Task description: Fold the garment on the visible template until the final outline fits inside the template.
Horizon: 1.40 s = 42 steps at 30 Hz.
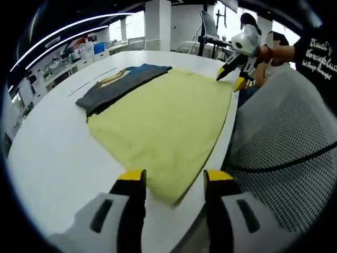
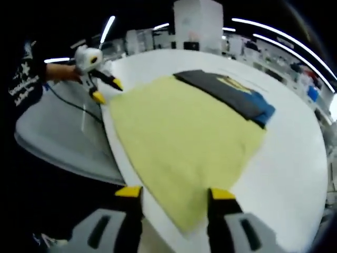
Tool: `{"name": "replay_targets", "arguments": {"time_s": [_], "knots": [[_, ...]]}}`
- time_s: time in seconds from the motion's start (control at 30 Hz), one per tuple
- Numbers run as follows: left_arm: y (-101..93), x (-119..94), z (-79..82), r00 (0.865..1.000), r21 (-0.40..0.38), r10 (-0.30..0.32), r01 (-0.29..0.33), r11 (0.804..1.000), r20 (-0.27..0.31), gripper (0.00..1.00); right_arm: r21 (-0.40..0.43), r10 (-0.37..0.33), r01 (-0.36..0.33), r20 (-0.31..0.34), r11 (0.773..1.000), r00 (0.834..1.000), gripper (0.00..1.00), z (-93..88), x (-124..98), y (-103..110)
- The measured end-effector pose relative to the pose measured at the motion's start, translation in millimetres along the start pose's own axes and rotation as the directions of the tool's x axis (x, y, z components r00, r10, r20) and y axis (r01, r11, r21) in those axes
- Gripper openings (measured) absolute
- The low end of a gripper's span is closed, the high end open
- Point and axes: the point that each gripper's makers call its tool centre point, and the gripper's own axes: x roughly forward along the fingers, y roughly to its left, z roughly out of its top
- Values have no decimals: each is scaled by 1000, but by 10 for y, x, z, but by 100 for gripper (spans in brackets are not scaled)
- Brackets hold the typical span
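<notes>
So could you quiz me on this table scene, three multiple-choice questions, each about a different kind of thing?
1. Where does the dark folded garment lie?
A. on the far edge of the yellow cloth
B. on the floor
C. hanging from a chair

2. What colour are the tips of the tongs?
A. red
B. yellow
C. green

3. How do the left tongs stand?
A. shut on the dark garment
C. shut on a cable
B. open, with the yellow cloth's near corner between the tips

Answers:
1 A: in both views the dark garment overlaps the cloth's far side on the white table.
2 B: the tips in the left gripper view are yellow, as are those of the right tongs.
3 B: a wide gap shows between the tips, with the cloth corner lying flat in it.
</notes>
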Motion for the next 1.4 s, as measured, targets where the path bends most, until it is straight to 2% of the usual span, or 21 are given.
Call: {"name": "replay_targets", "arguments": {"time_s": [0.13, 0.23, 0.37, 0.4, 0.43, 0.63, 0.87, 0.97, 1.13, 1.27, 1.4], "knots": [[-19, 26, -13, 1000, 48, -1, 2, 999, -23, 36, -43, -16, 14, -40, 999, 999, 43, -74, 11, -14], [-23, 45, -28, 999, 61, 1, 1, 998, -40, 31, -33, -19, 18, -40, 999, 999, 42, -83, 14, -26], [-47, 78, -75, 997, 99, -1, 8, 995, -72, 31, -30, -25, 24, -35, 999, 999, 40, -80, 15, -53], [-62, 94, -36, 999, 92, -8, 12, 996, -46, 30, -27, -27, 26, -34, 999, 999, 39, -79, 14, -64], [-69, 86, -65, 998, 96, -13, 19, 995, -66, 30, -19, -30, 29, -32, 999, 999, 38, -81, 12, -85], [-26, 102, -40, 998, 89, -4, 10, 996, -67, 28, 1, -52, 52, -26, 999, 998, 28, -64, 9, -158], [-42, 120, -48, 998, 67, -32, 37, 997, -63, 14, 24, -67, 67, -17, 997, 998, 19, -41, 17, -209], [-16, 123, -41, 998, 74, -21, 25, 997, -63, 10, 28, -70, 71, -14, 997, 997, 15, -40, 24, -230], [107, 122, -53, 998, 62, 34, -30, 998, -62, 4, 35, -78, 78, -12, 996, 997, 9, -29, 37, -271], [133, 128, -48, 998, 48, 40, -37, 998, -58, 1, 35, -77, 77, -9, 996, 997, 2, 3, 56, -261], [136, 108, -50, 997, 33, 46, -44, 998, -63, 0, 30, -78, 78, -14, 996, 997, 0, 8, 63, -266]]}}
